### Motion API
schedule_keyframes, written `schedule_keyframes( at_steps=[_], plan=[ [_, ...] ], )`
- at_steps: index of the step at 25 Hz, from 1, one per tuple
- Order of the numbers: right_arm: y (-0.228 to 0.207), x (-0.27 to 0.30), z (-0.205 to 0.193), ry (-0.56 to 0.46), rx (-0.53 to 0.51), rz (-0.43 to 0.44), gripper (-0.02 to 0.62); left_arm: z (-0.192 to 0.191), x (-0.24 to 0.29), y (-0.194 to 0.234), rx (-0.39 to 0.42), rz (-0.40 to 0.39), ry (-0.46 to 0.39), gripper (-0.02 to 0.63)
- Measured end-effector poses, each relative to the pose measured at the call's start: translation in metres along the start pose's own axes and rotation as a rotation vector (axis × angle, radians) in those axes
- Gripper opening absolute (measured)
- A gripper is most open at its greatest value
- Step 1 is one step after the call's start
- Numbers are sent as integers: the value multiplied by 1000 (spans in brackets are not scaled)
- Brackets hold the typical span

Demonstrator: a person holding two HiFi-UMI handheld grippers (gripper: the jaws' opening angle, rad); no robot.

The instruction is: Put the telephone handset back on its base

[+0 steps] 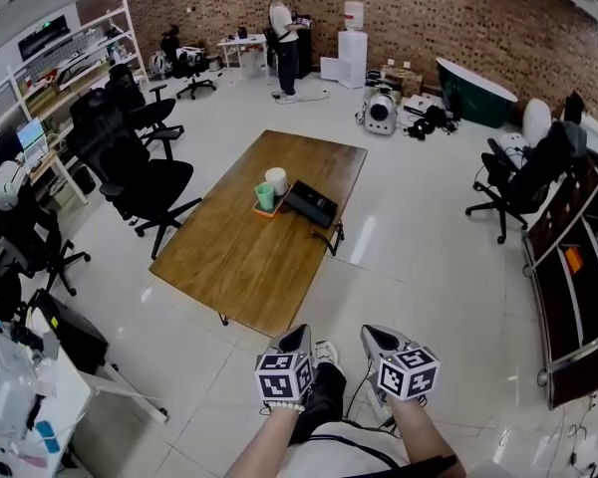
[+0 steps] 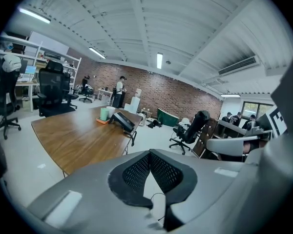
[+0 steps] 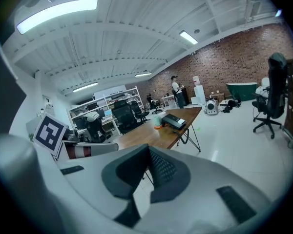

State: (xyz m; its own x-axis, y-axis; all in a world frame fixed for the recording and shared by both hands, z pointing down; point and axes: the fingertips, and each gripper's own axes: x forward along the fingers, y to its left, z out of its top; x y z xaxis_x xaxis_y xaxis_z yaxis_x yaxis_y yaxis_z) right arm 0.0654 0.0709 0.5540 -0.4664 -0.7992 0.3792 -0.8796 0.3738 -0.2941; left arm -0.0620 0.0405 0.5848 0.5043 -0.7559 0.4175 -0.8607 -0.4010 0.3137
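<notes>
Resting on the far part of the wooden table point(image 1: 241, 267), the black telephone point(image 1: 310, 204) is seen just right of a green cup point(image 1: 265, 196) and a white cup point(image 1: 276, 180) on an orange tray point(image 1: 270, 212) — its handset cannot be told from its base. The left gripper point(image 1: 299, 334) and right gripper point(image 1: 372, 333) are held side by side at the near edge, well apart from the table — both pairs of jaws are pressed together, nothing gripped between them
</notes>
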Motion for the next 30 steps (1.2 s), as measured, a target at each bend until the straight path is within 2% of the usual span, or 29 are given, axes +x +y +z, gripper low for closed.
schedule_keyframes(
  at_steps=[10, 30],
  plan=[
    [0, -4, 2, -10, -3, -9, 8, 8, -1, -8, 15, -27, -3, 6],
    [-3, 8, 5, 7, -9, -11, 8, 7, 4, -1, -28, -24, 8, 6]
  ],
)
